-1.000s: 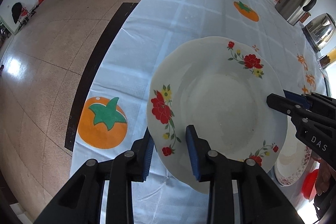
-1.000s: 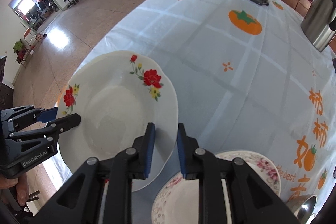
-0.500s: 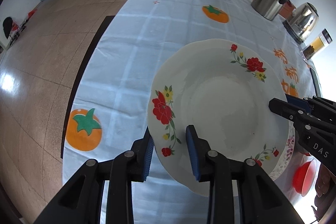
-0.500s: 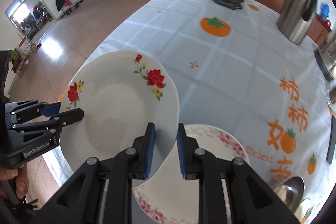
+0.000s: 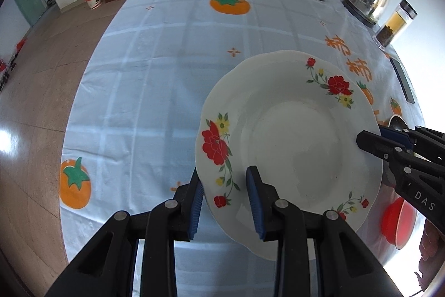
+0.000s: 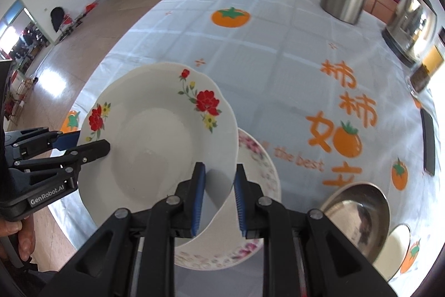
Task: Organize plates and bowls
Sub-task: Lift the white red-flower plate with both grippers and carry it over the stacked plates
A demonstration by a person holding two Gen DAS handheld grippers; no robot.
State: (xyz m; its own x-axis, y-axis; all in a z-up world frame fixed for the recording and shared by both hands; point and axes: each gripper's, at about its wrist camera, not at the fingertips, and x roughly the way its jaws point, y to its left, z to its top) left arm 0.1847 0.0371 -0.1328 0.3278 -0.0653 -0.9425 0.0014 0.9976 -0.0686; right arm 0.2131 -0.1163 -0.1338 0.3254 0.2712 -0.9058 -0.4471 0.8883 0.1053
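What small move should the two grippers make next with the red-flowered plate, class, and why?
Probably carry it a little further right, then lower it. Both the left gripper and right gripper grip the red-flowered plate by opposite rims, and it covers only part of the pink-flowered plate below, so it does not look centred for stacking.

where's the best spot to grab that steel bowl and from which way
Take the steel bowl by its thin rim, one finger inside and one outside, coming down from above on the near right edge. It sits upright and open, its smooth rounded wall would likely slip, and the pink-flowered plate crowds its left. Both tongs are busy with the red-flowered plate.
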